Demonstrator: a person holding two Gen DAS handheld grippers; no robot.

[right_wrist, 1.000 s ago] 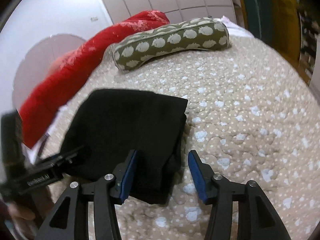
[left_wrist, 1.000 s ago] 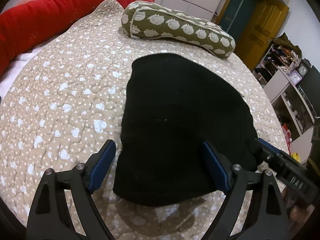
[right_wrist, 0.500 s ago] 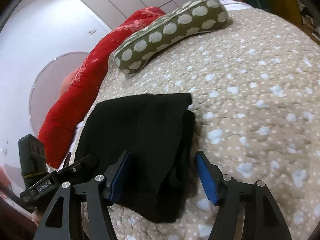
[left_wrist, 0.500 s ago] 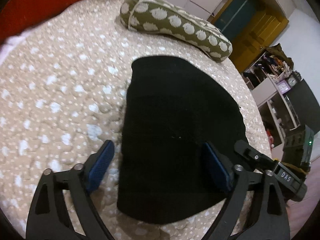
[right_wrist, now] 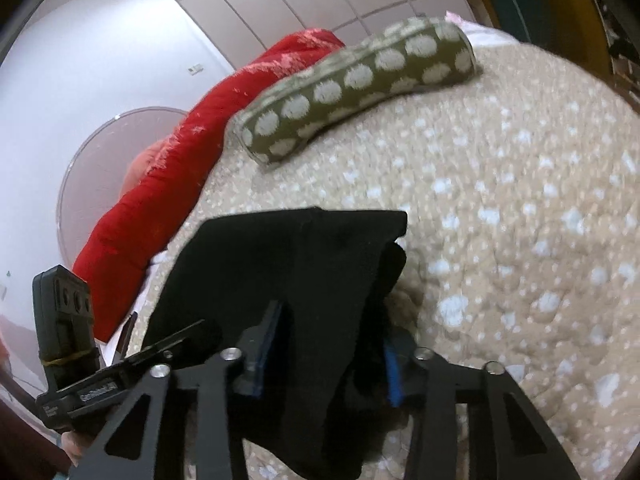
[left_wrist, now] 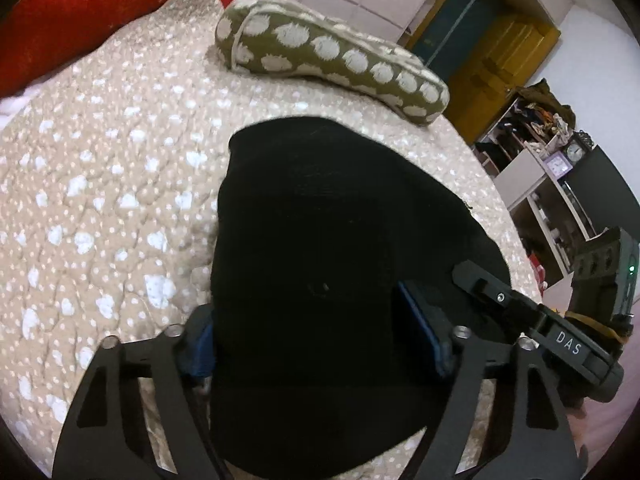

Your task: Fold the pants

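Both grippers are down on the fabric now: the left gripper [left_wrist: 308,340] straddles the near edge of the black pants [left_wrist: 340,240] with its jaws wide apart and cloth bulging up between them, while the right gripper [right_wrist: 324,344] has its jaws partly closed around the right-hand edge of the same bundle, fabric filling the gap, though whether the blue pads [right_wrist: 394,376] are pinching it yet I cannot tell. That's the change: a second ago both tools hung just short of the garment, and the right one's span was wider; now they've pushed in low and the pants swallow the space between the fingers. The pants themselves lie already folded into a compact dark block on the dotted beige quilt [left_wrist: 100,200], near its front edge, with layered edges showing on the right side in the right wrist view. Well beyond them sits the olive spotted bolster [left_wrist: 332,64], and the red blanket [left_wrist: 100,4] runs along the far left. My read: most of the folding is done, and this is the set-up for one last fold or a lift, provided both sides catch all the layers.
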